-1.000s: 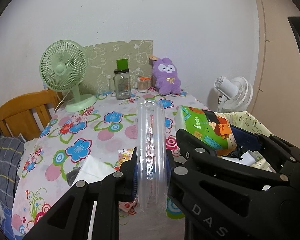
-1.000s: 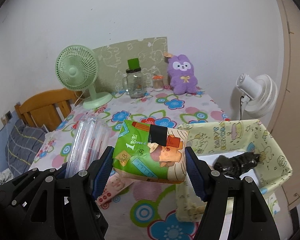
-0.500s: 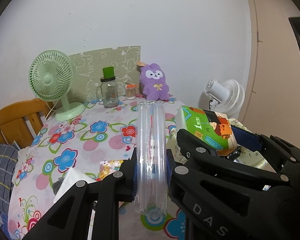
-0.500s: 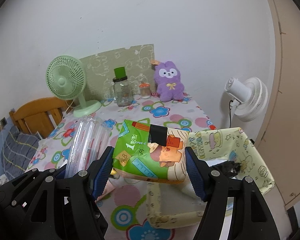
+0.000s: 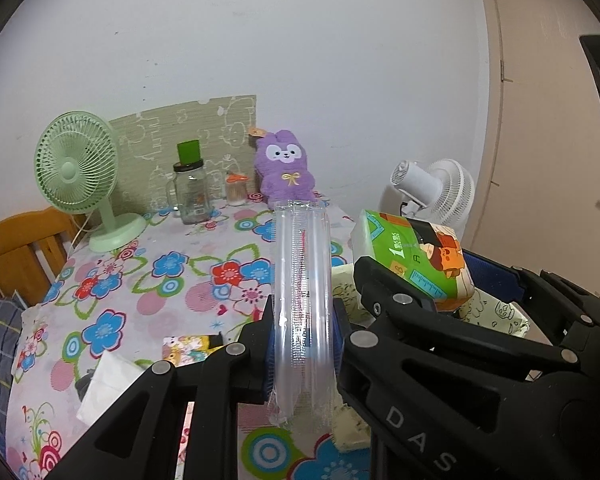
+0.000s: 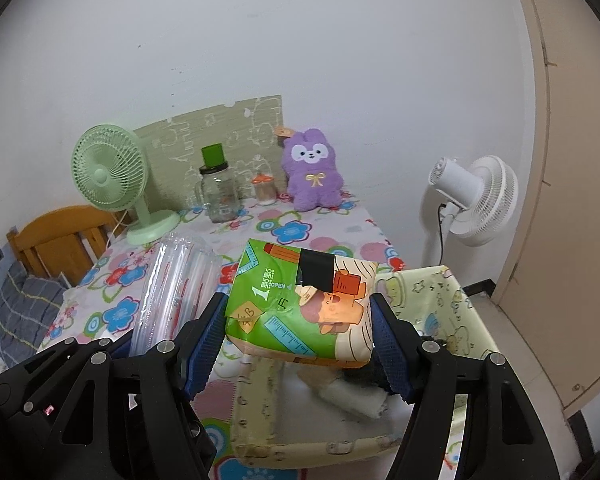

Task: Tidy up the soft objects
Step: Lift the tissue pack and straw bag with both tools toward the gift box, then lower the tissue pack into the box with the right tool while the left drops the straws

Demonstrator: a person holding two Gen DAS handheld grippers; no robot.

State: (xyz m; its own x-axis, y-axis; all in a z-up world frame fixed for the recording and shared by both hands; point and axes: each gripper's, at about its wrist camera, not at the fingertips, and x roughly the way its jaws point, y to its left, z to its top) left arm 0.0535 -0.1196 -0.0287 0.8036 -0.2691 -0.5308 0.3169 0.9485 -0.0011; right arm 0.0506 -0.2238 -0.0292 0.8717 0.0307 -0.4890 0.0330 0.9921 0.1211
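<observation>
Nearest in the right wrist view, the right gripper [image 6: 298, 320] is clamped on a tissue pack [image 6: 300, 304], blue pads pressed into its two short ends, so the pack's long axis runs left to right across the middle of the frame. Directly below and just behind it, in the lower centre and right of the frame, lies the open fabric bin [image 6: 456, 300], with a pale rolled item and something dark already inside. That is the relation the next move seems to turn on: the pack hangs above the bin's near-left part, so lowering it slightly to the right should land it inside.

At lower centre of the left wrist view, the left gripper [image 5: 302, 340] is closed narrowly on a clear plastic sleeve [image 5: 302, 300], whose long axis points away up the frame. The pack shows at its right, so the right gripper is nearer the bin.

Farther off, on the floral table [image 5: 140, 280], stand a green fan [image 5: 80, 176], a jar [image 5: 190, 196] and a purple plush [image 5: 286, 172] against the wall.
</observation>
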